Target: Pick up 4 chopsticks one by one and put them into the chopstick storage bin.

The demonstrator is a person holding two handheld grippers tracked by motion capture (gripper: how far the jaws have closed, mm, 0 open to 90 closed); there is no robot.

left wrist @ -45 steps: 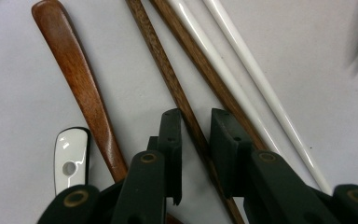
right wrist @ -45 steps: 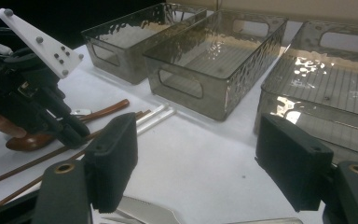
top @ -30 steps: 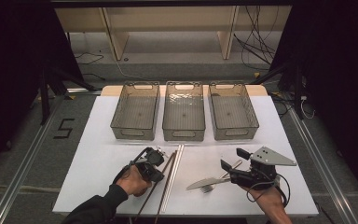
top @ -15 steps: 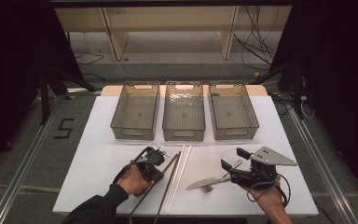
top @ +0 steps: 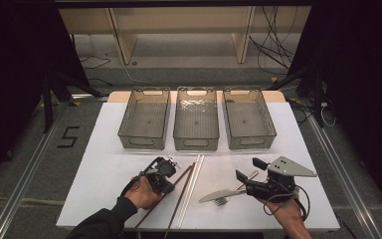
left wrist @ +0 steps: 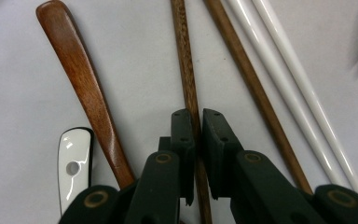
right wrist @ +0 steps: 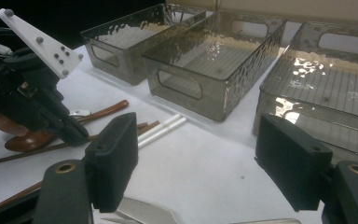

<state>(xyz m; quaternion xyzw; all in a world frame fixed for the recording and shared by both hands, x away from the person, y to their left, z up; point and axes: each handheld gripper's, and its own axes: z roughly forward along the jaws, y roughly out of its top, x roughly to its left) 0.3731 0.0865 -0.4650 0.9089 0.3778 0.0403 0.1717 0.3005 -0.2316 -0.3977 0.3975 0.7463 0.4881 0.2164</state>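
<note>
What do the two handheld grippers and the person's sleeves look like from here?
Both are black, blocky tools with two flat rectangular jaws and brass-coloured pivot screws. The right gripper carries a grey three-cornered plate on top, and a black cable loops by the wrist. The left gripper has narrower jaw pads with small screw holes. The left forearm wears a dark sleeve.

You can read one mark | a black "5" [top: 68, 136] | on the grey floor [top: 40, 149] left of the white table [top: 104, 169] | nothing else carries legible text.
</note>
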